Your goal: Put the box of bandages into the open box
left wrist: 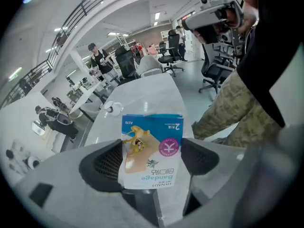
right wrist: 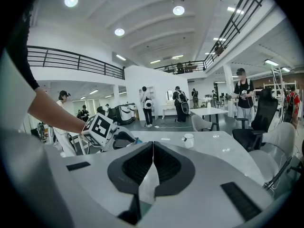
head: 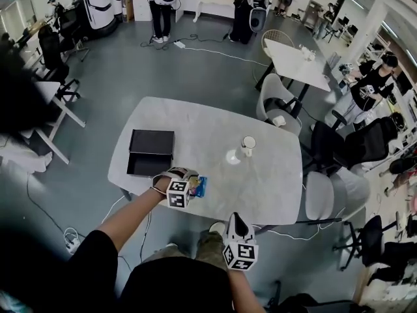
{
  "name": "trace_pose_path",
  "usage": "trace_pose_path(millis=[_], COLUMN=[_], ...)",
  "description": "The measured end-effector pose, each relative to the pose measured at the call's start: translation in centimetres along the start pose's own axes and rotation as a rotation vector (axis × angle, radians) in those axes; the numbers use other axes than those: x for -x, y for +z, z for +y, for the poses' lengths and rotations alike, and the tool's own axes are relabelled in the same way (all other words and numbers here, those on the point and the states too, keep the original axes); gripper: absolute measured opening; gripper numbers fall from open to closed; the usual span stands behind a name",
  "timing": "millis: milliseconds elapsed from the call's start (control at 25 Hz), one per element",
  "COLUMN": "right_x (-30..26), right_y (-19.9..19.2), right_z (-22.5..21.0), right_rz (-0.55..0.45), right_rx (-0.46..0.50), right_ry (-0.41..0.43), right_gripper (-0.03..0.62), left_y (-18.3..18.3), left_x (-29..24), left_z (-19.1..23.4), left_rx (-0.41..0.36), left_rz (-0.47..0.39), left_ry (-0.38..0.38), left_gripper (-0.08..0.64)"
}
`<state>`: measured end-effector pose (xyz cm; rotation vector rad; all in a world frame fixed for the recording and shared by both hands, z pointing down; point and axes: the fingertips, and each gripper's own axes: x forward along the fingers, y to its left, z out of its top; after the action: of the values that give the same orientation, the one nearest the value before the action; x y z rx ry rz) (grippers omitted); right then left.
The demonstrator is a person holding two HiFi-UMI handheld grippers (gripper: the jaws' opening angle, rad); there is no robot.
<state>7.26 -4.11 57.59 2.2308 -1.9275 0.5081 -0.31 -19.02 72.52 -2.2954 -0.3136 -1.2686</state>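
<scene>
The grey table [head: 215, 126] is seen whole only in the head view, with open room left around the mug [head: 248, 143]. The open box [head: 151, 152], black, lies near its left edge. Just beside it, apparently over the near edge, the box of bandages [left wrist: 151, 148] is pinched by the left gripper [head: 189, 186]. Its blue-and-white cartoon print is shown only in the left gripper view. The right gripper [right wrist: 152, 163] is pressed together.

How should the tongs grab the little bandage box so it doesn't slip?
By its two long side edges, coming in from a short end. The box of bandages is a flat packet with a broad printed face, so pads pressing on opposite edges should keep it straight. The left tongs hold it that way now, face showing between the pads.
</scene>
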Motion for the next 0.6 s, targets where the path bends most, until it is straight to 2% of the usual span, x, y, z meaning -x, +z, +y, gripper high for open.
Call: trace_pose_path(millis=[200, 360, 480, 600], right_x=[0.0, -0.4, -2.3, -4.8], right_y=[0.4, 0.1, -0.9, -1.0], right_z=[6.1, 9.5, 12.0, 14.2], right_rz=[-0.009, 0.014, 0.040, 0.057], right_rx=[0.025, 0.039, 0.061, 0.083], right_ry=[0.069, 0.119, 0.169, 0.227], right_gripper=[0.012, 0.012, 0.012, 0.012], left_y=[-5.9, -10.4, -14.5, -17.8], left_x=[4.6, 7.8, 9.3, 9.9], left_z=[-0.4, 0.5, 1.3, 1.7], left_rx=[0.063, 0.130, 0.186, 0.244], left_rz=[0.032, 0.057, 0.079, 0.104], left_ry=[0.055, 0.140, 0.197, 0.211], left_gripper=[0.396, 0.396, 0.396, 0.396])
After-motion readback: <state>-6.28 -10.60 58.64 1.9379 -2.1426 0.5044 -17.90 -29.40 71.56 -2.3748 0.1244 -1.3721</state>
